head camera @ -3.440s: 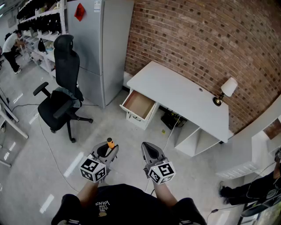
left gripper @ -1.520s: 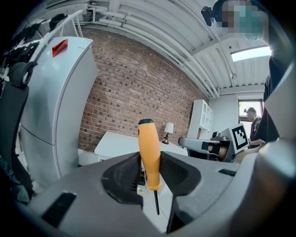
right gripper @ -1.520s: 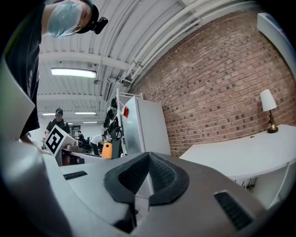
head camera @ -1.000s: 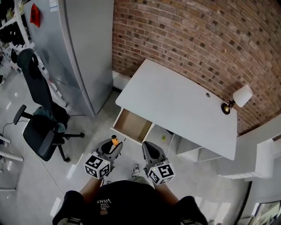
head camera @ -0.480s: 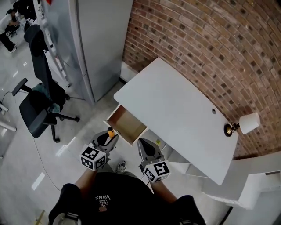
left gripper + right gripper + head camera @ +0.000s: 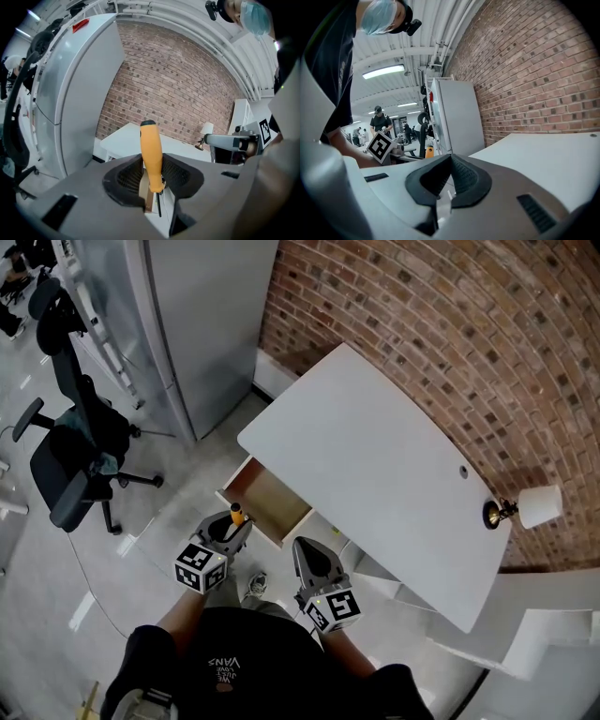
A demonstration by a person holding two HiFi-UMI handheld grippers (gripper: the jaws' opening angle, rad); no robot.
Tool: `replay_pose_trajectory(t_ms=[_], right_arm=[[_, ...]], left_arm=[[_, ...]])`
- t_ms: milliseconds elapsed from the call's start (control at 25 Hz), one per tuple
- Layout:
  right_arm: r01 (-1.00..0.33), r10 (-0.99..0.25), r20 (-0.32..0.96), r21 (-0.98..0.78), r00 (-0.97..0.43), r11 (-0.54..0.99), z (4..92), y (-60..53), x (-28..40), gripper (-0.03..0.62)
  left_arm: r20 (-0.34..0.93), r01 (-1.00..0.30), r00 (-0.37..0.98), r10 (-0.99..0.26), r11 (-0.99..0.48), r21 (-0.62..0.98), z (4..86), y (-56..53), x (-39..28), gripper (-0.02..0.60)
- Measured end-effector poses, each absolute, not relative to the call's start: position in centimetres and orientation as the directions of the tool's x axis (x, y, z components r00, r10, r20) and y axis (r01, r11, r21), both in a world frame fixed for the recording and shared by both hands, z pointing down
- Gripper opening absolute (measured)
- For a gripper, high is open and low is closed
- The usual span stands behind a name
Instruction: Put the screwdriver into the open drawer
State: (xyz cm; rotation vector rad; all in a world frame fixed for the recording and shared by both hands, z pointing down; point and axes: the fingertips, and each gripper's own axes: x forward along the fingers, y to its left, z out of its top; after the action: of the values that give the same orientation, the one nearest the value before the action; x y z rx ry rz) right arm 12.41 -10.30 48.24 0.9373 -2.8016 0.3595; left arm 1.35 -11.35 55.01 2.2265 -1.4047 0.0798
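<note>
My left gripper (image 6: 230,527) is shut on a screwdriver (image 6: 151,155) with an orange handle and a thin dark shaft; the handle sticks up above the jaws (image 6: 237,514). It hovers just in front of the open wooden-lined drawer (image 6: 262,500) at the left end of the white desk (image 6: 375,465). My right gripper (image 6: 312,563) is shut with nothing between its jaws, held to the right of the left one, near the desk's front edge. In the right gripper view the left gripper's marker cube (image 6: 380,146) and the orange handle (image 6: 429,151) show at the left.
A grey fridge (image 6: 202,306) stands left of the desk against the brick wall (image 6: 441,324). A black office chair (image 6: 70,427) is on the floor at far left. A small lamp (image 6: 525,507) sits at the desk's right end. People stand far back in the right gripper view (image 6: 379,123).
I have walked up from mid-room to the desk; the drawer now lies right in front of my left gripper. Both grippers kept their poses, the screwdriver still held.
</note>
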Motion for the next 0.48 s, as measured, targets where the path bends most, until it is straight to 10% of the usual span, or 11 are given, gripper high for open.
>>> replay_pose_trajectory(t_ms=[480], right_arm=[[-0.633, -0.567, 0.300, -0.214, -0.768, 0.744, 53.9, -14.5, 8.2, -0.005]], left_arm=[[0.352, -0.825, 0.524, -0.775, -0.359, 0.438, 63.1, -19.0, 0.0, 0.120]])
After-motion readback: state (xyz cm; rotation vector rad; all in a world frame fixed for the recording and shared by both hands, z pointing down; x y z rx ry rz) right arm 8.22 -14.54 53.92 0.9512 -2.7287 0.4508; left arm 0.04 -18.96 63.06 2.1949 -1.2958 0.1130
